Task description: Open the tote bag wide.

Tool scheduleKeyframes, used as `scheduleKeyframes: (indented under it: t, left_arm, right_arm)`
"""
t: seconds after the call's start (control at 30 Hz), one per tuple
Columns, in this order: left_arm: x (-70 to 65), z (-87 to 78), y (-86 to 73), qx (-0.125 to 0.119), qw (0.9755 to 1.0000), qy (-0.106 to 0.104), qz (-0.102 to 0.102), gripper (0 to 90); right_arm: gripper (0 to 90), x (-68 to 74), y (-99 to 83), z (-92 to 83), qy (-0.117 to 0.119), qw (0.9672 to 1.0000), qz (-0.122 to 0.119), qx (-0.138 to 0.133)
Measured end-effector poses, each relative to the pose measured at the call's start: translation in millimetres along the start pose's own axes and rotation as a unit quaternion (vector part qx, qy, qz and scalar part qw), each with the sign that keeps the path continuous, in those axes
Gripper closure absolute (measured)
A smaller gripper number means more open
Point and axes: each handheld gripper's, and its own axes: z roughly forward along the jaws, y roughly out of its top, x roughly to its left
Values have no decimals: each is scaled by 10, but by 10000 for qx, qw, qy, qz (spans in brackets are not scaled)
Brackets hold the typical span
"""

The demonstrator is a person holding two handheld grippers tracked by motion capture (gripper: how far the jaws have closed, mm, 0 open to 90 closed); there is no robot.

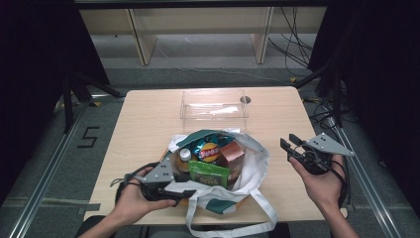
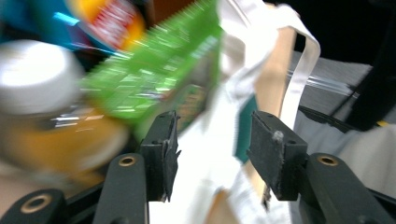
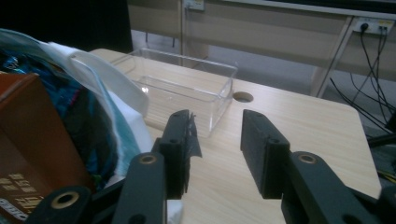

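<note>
White tote bag (image 1: 247, 171) gapes upward, straps trailing toward the person; both tools apart.

A light wood-grain counter (image 1: 148, 119) is carrying two things. A clear plastic box (image 1: 214, 105) is sitting toward twelve o'clock, just beside a round hole (image 1: 245, 99) in the counter at about one o'clock. A white cloth bag (image 1: 257, 163) stuffed with packets is resting at six o'clock near the front edge, its straps (image 1: 270, 210) hanging over that edge. The box and the bag are lying near each other without touching.
</note>
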Motion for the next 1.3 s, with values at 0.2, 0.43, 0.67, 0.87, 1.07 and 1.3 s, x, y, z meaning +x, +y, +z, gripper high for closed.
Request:
scheduleKeyframes:
  t: [0.2,0.43,0.67,0.87,1.07,1.3]
  left_arm:
    - [194,-420,86,-456,9963,720,109,506]
    - [427,-494,140,-576,9895,1300,278,460]
    - [559,-305,177,-287,9923,1089,511,517]
    - [586,-218,198,-63,9917,1068,717,626]
    - [640,-179,207,-7,9921,1077,651,740]
    - [741,-205,292,-97,9922,1173,402,804]
  right_arm:
    - [668,132,110,44,270,9995,-150,-24]
    - [679,282,220,162,688,9971,-323,-16]
    - [688,352,281,276,960,9943,-438,137]
    - [720,440,276,353,1125,9915,-568,318]
    - [783,429,268,437,1225,9875,-712,692]
    - [893,441,307,496,1231,9854,-832,833]
